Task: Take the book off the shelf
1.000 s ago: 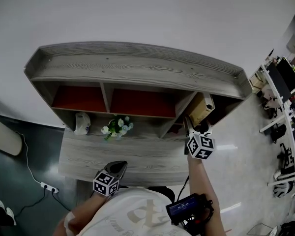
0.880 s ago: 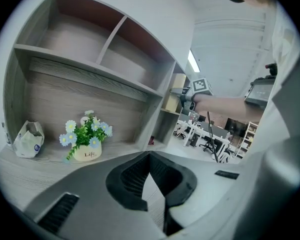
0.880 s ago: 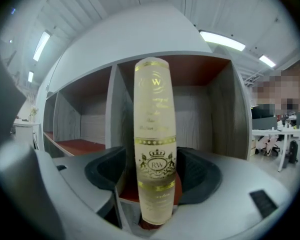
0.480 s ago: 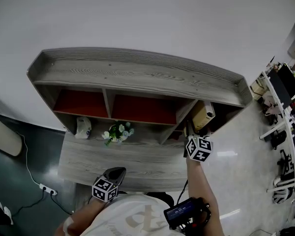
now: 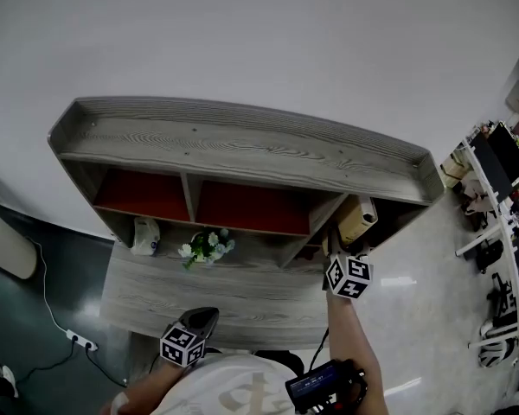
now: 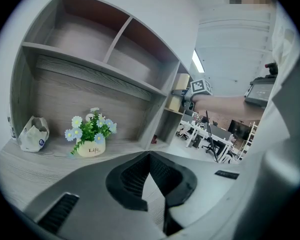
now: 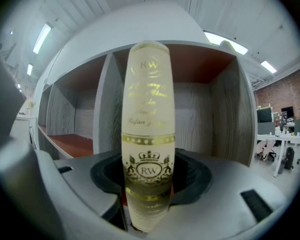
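Observation:
The book point(image 7: 149, 134) is cream with gold print and stands upright in the rightmost compartment of the grey wooden shelf point(image 5: 242, 137). It fills the middle of the right gripper view. In the head view the book point(image 5: 357, 218) leans in that compartment. My right gripper point(image 7: 148, 176) is closing on its spine, one pad against each cover. From above, my right gripper point(image 5: 337, 242) reaches into the compartment. My left gripper point(image 5: 201, 318) hangs low over the desk's front, shut and with nothing in it. Its jaw tips meet in the left gripper view point(image 6: 149, 156).
A small pot of blue and white flowers point(image 5: 206, 247) and a crumpled white packet point(image 5: 144, 234) stand on the desk point(image 5: 242, 284) under the shelf. The upper compartments have red floors. Office desks and chairs stand at the far right point(image 5: 497, 171).
The right gripper has moved slightly further in toward the book. The left gripper has dropped a little toward the body. The head view has shifted, so the shelf sits lower in frame.

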Demonstrator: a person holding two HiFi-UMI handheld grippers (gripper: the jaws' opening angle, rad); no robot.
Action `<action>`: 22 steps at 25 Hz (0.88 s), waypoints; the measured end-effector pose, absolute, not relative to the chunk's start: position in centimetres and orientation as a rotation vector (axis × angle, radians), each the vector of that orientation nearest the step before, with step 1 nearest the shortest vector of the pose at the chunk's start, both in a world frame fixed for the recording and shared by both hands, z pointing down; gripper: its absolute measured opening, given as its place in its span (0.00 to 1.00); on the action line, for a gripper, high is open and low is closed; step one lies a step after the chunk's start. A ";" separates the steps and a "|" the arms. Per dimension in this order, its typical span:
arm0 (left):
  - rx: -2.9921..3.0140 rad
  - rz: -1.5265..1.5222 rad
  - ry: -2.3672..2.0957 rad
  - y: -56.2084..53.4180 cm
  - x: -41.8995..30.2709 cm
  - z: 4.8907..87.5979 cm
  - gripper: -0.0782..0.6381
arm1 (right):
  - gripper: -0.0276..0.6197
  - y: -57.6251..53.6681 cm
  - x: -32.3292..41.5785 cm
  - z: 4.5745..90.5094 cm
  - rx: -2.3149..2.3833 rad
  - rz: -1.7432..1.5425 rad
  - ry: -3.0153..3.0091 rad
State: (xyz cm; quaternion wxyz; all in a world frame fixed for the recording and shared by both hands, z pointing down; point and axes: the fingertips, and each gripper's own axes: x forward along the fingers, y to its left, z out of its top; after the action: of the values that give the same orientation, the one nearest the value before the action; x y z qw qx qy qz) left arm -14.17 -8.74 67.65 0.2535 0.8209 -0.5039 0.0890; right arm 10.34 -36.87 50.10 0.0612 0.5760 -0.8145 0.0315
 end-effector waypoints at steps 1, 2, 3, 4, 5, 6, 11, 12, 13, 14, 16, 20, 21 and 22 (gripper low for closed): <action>2.231 0.242 -1.369 -8.8 -14.2 67.7 0.12 | 0.38 -36.9 10.3 50.1 1.738 0.095 -2.466; 2.231 0.243 -1.368 -8.8 -14.1 67.7 0.12 | 0.38 -36.8 10.3 50.1 1.733 0.096 -2.469; 2.231 0.243 -1.366 -8.8 -14.1 67.7 0.12 | 0.38 -36.8 10.3 50.0 1.728 0.096 -2.473; 2.232 0.244 -1.365 -8.9 -14.1 67.7 0.12 | 0.38 -36.8 10.3 50.0 1.724 0.096 -2.478; 2.233 0.245 -1.362 -9.0 -14.1 67.7 0.12 | 0.38 -36.8 10.2 50.0 1.720 0.096 -2.484; 2.235 0.246 -1.360 -9.1 -14.1 67.7 0.12 | 0.38 -36.7 10.2 50.0 1.716 0.095 -2.491; 2.241 0.250 -1.350 -9.4 -14.1 67.8 0.12 | 0.38 -36.5 10.0 49.7 1.690 0.086 -2.522; 2.243 0.252 -1.346 -9.5 -14.0 67.8 0.12 | 0.37 -36.4 10.0 49.6 1.684 0.086 -2.528; 2.245 0.253 -1.342 -9.5 -14.0 67.8 0.12 | 0.37 -36.3 10.0 49.7 1.679 0.088 -2.533; 2.247 0.254 -1.338 -9.6 -13.9 67.8 0.12 | 0.37 -36.2 10.0 49.7 1.675 0.089 -2.537; 2.254 0.255 -1.328 -9.8 -13.7 67.8 0.12 | 0.37 -36.1 10.2 49.6 1.672 0.090 -2.544; 2.270 0.262 -1.309 -10.1 -13.3 67.7 0.12 | 0.37 -35.7 10.7 49.4 1.673 0.089 -2.555; 2.273 0.263 -1.304 -10.2 -13.2 67.7 0.12 | 0.37 -35.5 10.8 49.3 1.673 0.088 -2.560; 2.277 0.265 -1.298 -10.3 -13.1 67.7 0.12 | 0.37 -35.4 11.0 49.2 1.672 0.087 -2.565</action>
State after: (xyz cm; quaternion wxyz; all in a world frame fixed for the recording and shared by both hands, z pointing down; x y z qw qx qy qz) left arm -13.11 -10.25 67.67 0.2509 0.8366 -0.4771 0.0973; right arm 10.99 -35.41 49.16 0.0393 0.5456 -0.8366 0.0284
